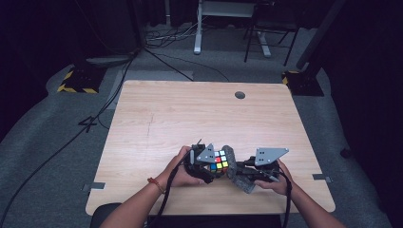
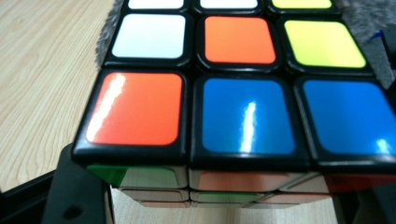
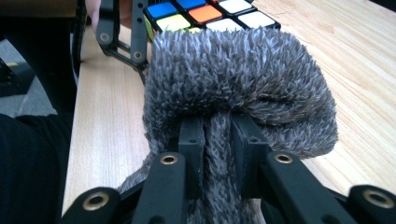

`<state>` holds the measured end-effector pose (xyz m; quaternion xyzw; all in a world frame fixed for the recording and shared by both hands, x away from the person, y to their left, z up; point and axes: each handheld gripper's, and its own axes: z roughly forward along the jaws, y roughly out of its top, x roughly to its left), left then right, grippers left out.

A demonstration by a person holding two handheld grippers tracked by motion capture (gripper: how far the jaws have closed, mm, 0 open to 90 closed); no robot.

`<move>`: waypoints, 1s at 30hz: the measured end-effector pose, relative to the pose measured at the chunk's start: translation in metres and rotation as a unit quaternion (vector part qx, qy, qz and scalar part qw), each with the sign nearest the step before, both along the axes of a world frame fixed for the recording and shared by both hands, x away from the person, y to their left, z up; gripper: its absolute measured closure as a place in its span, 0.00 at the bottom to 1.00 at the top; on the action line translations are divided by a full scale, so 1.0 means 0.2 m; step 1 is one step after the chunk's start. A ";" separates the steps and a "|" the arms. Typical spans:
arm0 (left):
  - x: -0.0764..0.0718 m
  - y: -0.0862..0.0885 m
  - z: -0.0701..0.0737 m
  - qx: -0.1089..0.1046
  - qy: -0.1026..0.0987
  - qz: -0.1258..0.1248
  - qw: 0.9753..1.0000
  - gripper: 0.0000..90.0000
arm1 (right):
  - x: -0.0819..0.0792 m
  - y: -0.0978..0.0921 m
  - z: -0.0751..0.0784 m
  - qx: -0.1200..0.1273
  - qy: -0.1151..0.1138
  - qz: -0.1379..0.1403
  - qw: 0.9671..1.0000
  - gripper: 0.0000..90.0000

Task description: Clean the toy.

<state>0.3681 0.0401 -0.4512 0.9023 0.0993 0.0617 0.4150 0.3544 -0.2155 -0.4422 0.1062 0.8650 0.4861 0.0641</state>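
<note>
Where dark floor surrounds it, the wooden table (image 1: 157, 118) bears a cube (image 1: 219, 160).

Count on the bench (image 1: 157, 118): one Rubik's cube (image 1: 219, 161), one grey fuzzy cloth (image 1: 237, 173), two hand-held grippers, left gripper (image 1: 202, 164) and right gripper (image 1: 252, 167). One round grommet hole (image 1: 240, 95) in the bench top.
</note>
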 end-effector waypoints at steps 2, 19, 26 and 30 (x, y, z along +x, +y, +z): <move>0.00 0.00 0.00 -0.003 0.004 0.011 1.000 0.35 | 0.00 0.00 -0.01 0.003 0.006 0.000 1.000 0.85; -0.01 0.01 0.01 -0.004 -0.008 -0.022 1.000 0.37 | 0.00 0.01 -0.01 -0.001 0.005 -0.011 1.000 0.85; -0.01 -0.02 0.01 0.013 -0.003 -0.012 1.000 0.35 | -0.01 -0.01 0.02 0.017 -0.011 -0.008 1.000 0.85; -0.01 -0.02 0.00 0.013 -0.003 -0.013 1.000 0.34 | -0.01 -0.01 0.03 0.020 -0.013 -0.005 1.000 0.85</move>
